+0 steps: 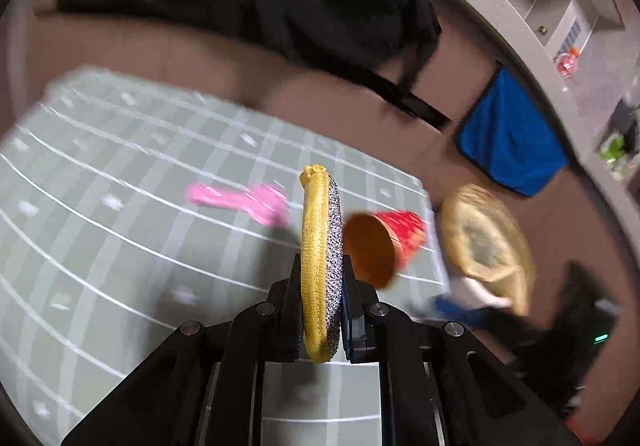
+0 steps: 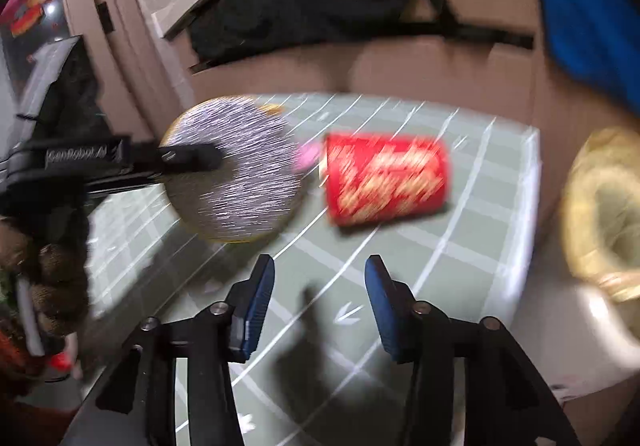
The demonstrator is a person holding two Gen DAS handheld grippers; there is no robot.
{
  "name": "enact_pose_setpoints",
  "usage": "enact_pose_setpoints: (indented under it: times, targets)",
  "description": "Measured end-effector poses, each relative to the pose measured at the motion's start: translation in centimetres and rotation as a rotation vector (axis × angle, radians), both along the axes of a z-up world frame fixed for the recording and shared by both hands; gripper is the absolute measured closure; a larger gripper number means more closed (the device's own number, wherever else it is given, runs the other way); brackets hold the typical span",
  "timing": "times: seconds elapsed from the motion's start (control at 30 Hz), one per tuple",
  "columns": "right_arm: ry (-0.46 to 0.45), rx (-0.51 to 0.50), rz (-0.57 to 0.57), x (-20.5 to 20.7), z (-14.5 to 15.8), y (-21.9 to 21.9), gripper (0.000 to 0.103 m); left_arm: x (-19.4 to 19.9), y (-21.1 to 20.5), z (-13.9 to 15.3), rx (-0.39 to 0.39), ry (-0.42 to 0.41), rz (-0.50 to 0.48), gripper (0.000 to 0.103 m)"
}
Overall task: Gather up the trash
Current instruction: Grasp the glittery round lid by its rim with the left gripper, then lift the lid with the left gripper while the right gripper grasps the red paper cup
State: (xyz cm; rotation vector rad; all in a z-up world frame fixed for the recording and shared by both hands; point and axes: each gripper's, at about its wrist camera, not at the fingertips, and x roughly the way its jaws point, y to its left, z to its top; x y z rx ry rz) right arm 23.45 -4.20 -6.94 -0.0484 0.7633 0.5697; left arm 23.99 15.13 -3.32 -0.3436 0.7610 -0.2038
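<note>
On my left, my left gripper [image 1: 322, 278] is clamped on a round scouring pad [image 1: 320, 266], yellow cloth on one face and silver mesh on the other, held on edge above the green checked tablecloth [image 1: 120, 246]. A pink wrapper [image 1: 244, 200] lies on the cloth beyond it. Further right, a red paper cup [image 2: 384, 178] lies on its side. My right gripper [image 2: 320, 298] stands wide with nothing between its fingers. A yellow-lined bin [image 2: 608, 214] sits past the table's right edge.
</note>
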Motion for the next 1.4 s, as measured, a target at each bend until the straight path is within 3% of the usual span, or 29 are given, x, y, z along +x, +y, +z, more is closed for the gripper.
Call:
enact_pose_setpoints:
  times: [0.1, 0.27, 0.5, 0.73, 0.9, 1.17, 1.4]
  targets:
    - [-0.106, -0.123, -0.087, 0.4, 1.2, 0.9, 0.058, -0.8, 0.6, 0.2, 0.063, -0.025, 0.047, 0.088]
    - [-0.102, -0.089, -0.098, 2.7, 1.6, 1.9, 0.058, -2.2, 1.1, 0.1, 0.18, -0.072, 0.107, 0.088]
    - [-0.158, -0.239, -0.09, 3.9, 1.5, 4.2, 0.058, -2.9, 0.8, -0.1, 0.245, -0.094, 0.134, 0.088]
    - [-0.127, -0.278, -0.215, 3.8, 0.7, -1.1, 0.058, -3.0, 0.5, 0.0, 0.222, -0.101, 0.111, 0.088]
    - [-0.064, -0.196, -0.237, 4.6, 0.2, -3.5, 0.058, -2.4, -0.1, -0.3, 0.215, -0.09, 0.096, 0.088]
    - [-0.097, -0.142, -0.173, 4.9, 0.6, -1.0, 0.058, -1.4, 0.1, -1.4, 0.206, -0.054, 0.099, 0.088]
    - [-0.098, -0.235, -0.207, 7.5, -0.1, 0.7, 0.057, -0.3, 0.5, -1.5, 0.192, -0.061, 0.099, 0.088]
